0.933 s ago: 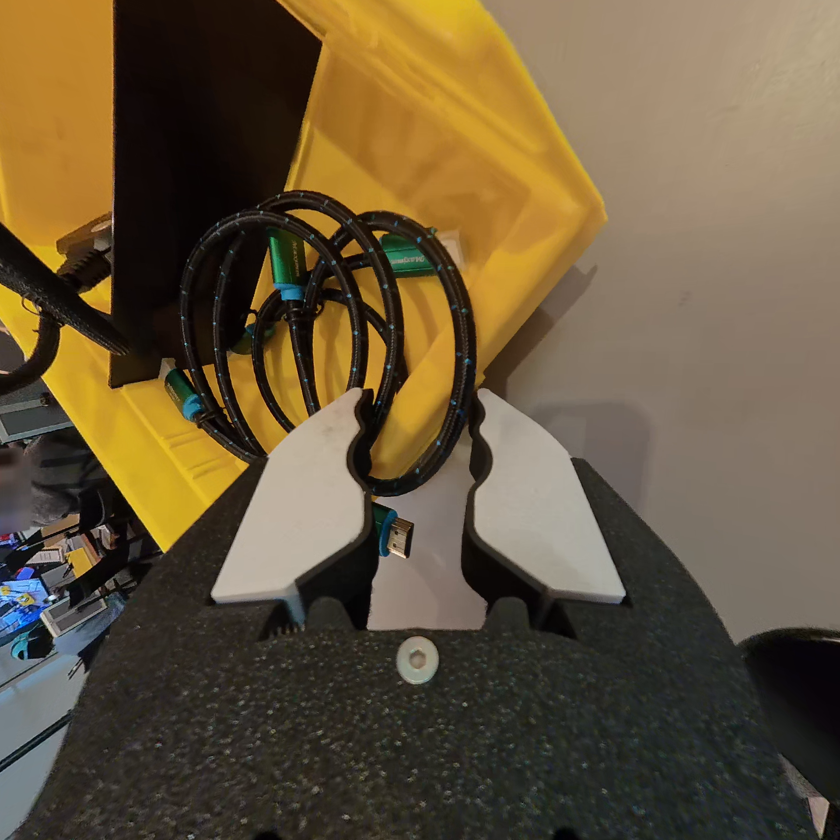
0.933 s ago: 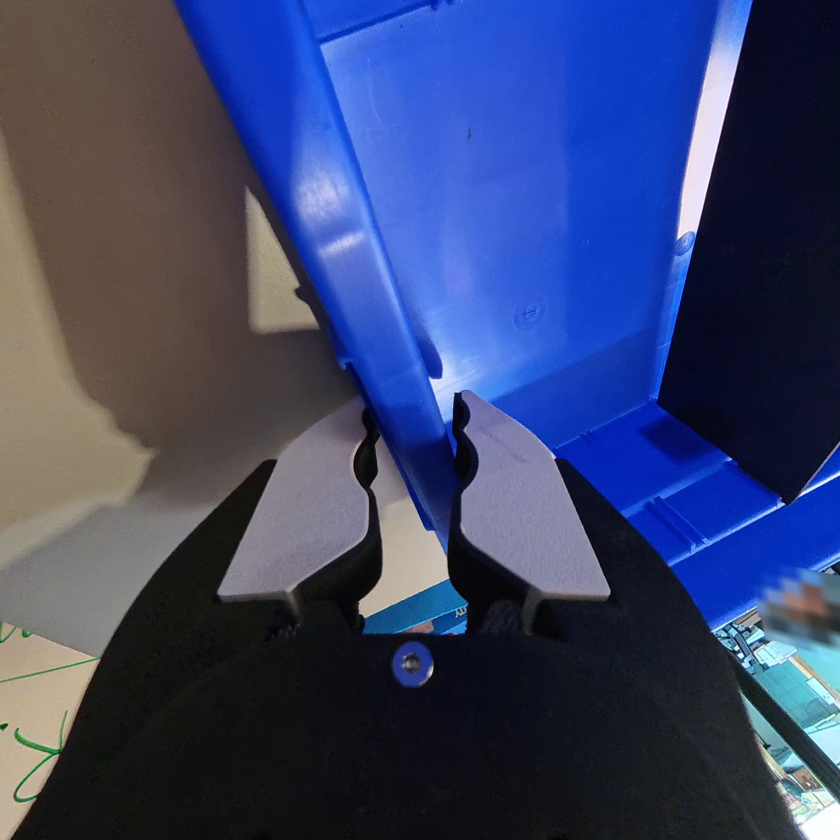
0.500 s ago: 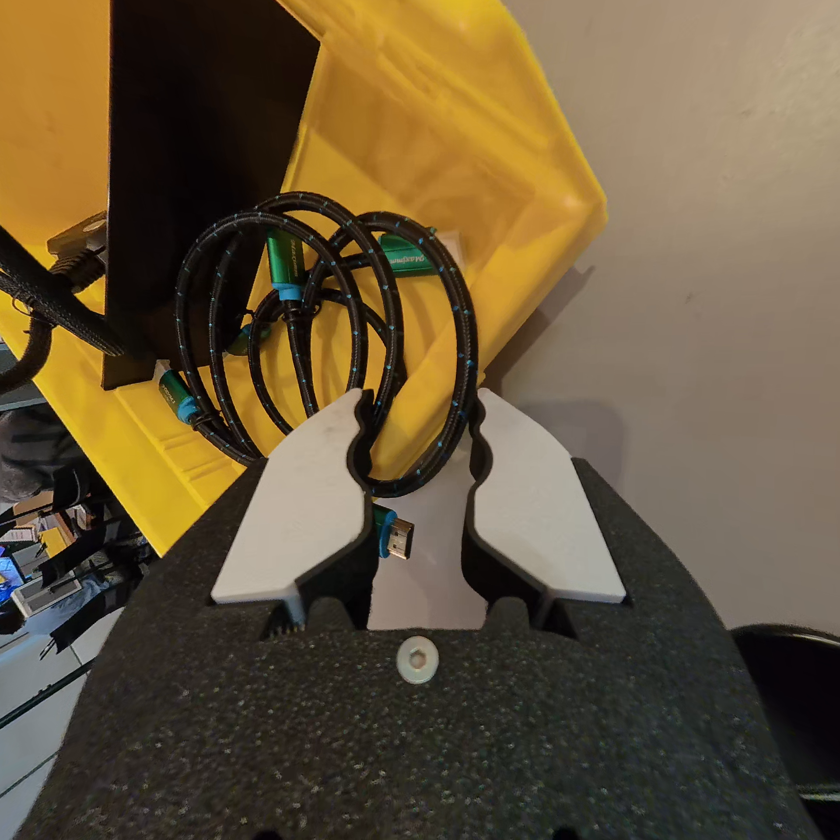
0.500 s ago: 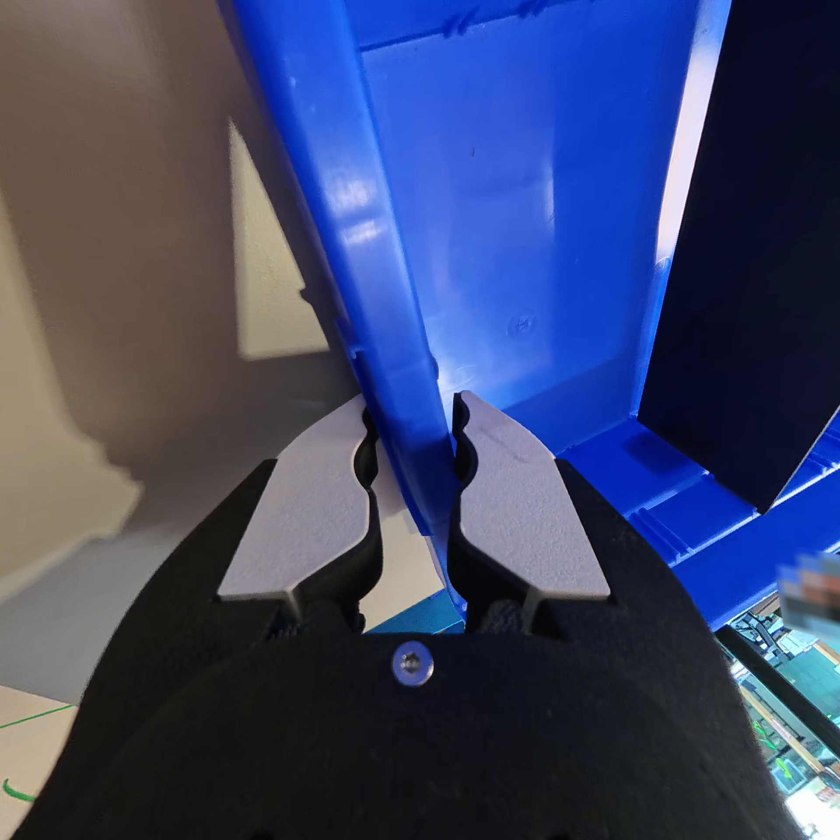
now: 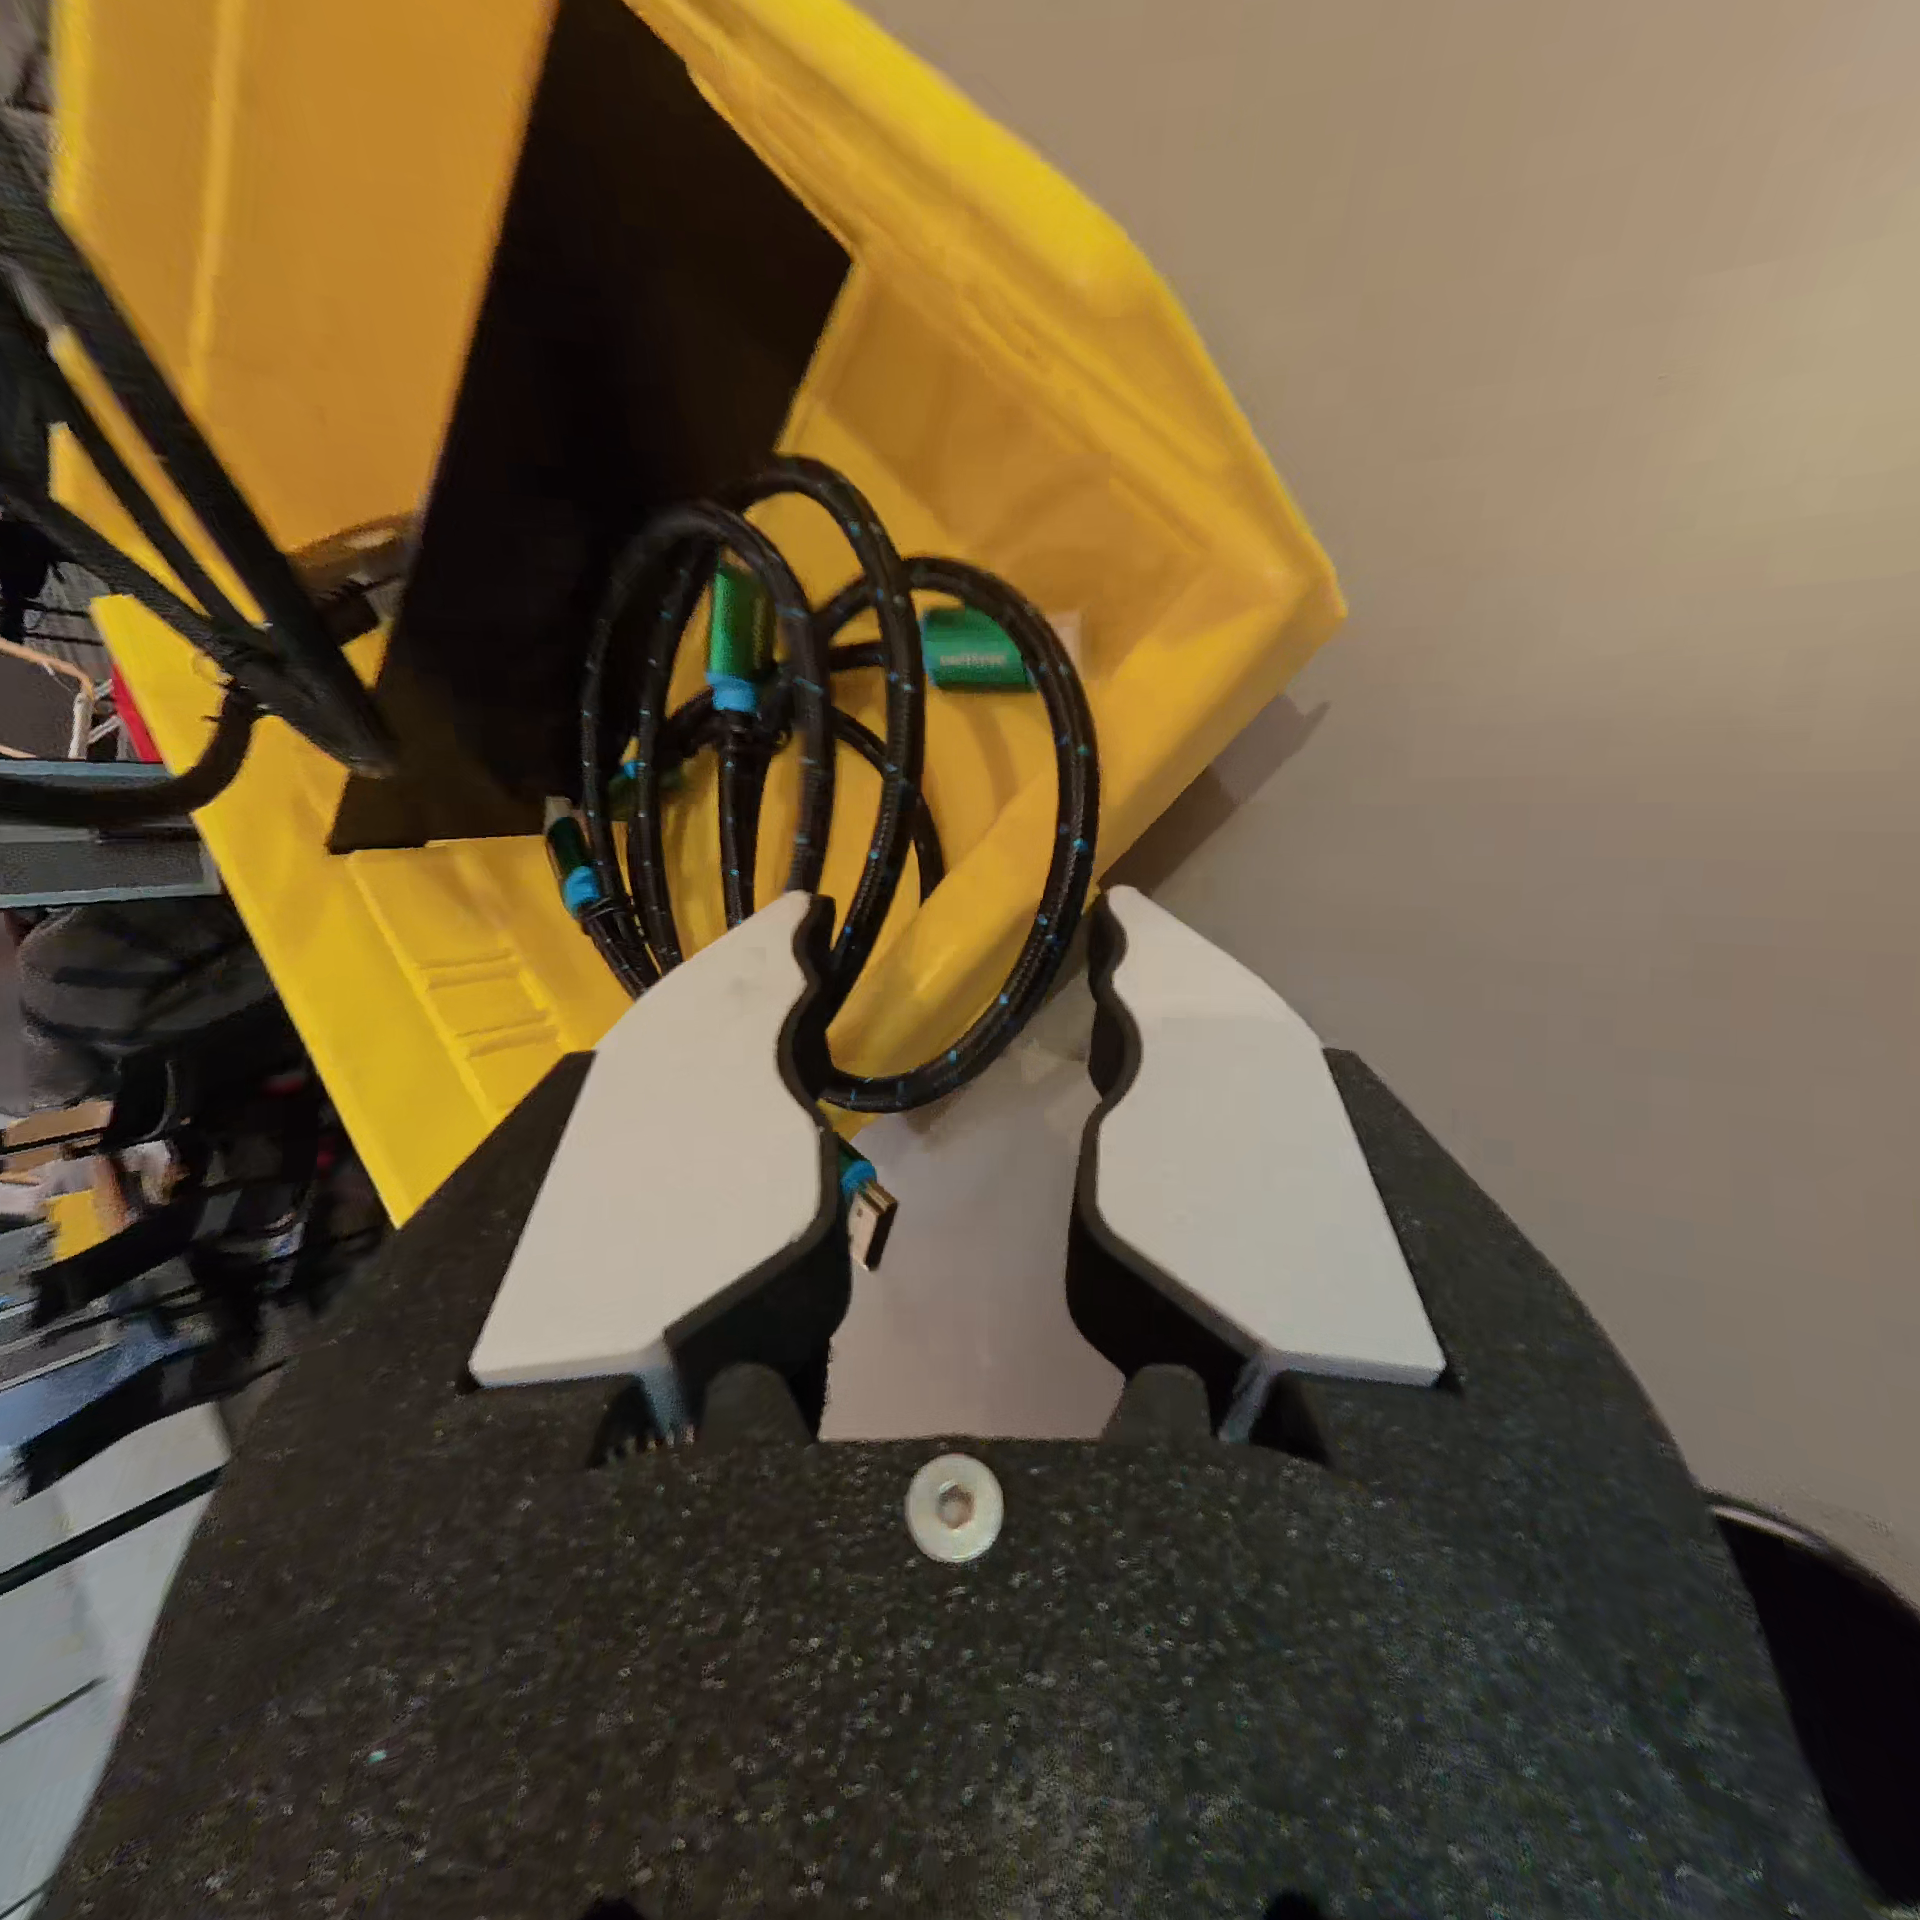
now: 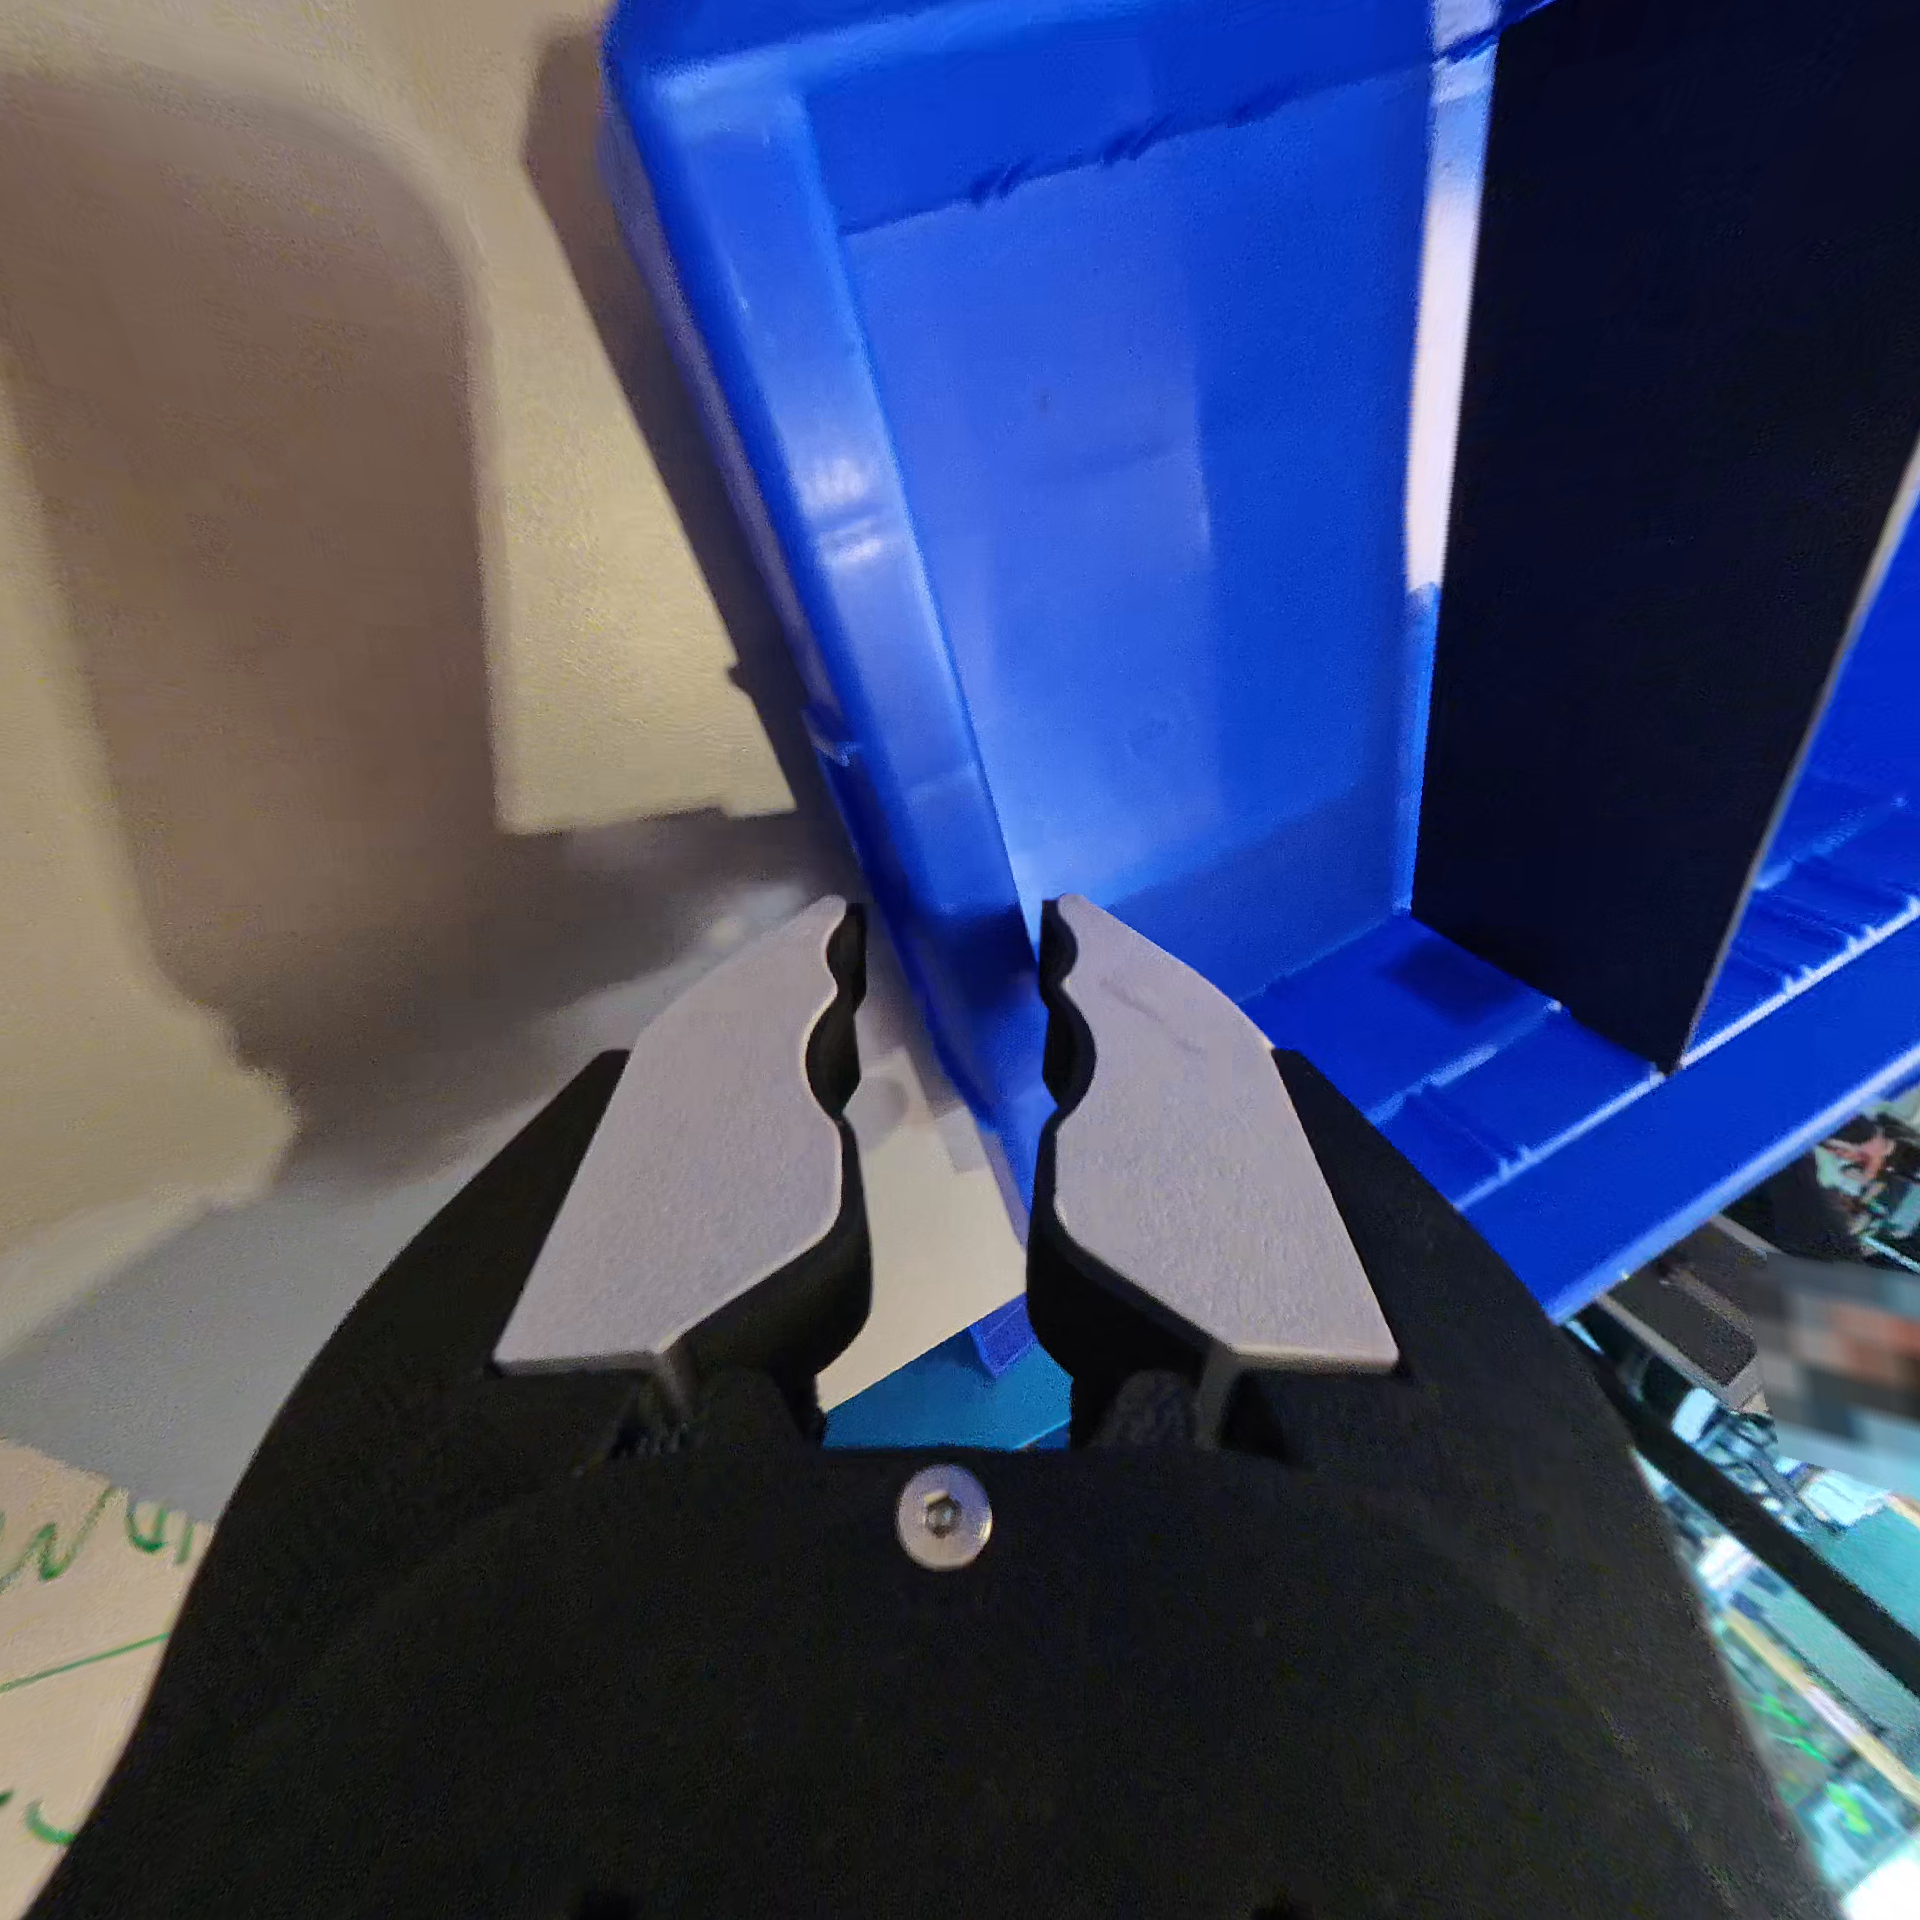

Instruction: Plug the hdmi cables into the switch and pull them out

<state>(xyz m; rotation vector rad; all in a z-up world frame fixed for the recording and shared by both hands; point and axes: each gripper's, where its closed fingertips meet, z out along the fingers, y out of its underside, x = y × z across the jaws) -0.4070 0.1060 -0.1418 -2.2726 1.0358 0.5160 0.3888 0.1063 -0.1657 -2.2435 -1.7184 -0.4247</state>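
A plain beige wall [image 5: 1558, 520] fills the background of both views, and both bins show tipped against it, not lying flat.

Nearest on your left side, the left tongs [image 5: 961, 914] are clenched wide across the rim of a yellow plastic bin [image 5: 1039, 364], together with the lowest loop of a black braided cable flecked with blue [image 5: 1070, 790]. The left pad bears on rim and cable. The right pad sits hard by the cable's outer strand, though blur hides the contact itself. A metal plug with a green collar [image 5: 868, 1216] hangs just inside the left finger, behind the grip point. From there the rim's long edge runs up and to the right, away from the tongs. The cable coils rise ahead and slightly left, inside the bin. Beyond the coils a flat green connector [image 5: 971, 655] lies against the bin floor, and farther still a black divider panel [image 5: 623, 416] stands across the bin.

On your right side, the right tongs [image 6: 951, 914] grasp the side wall of a blue plastic bin [image 6: 914, 675]. The right pad is flat on the inner face and the left fingertip meets the outer face. That wall runs straight ahead and up. The bin's interior lies to the right of the grip, with a dark divider panel [image 6: 1662, 520] farther right.
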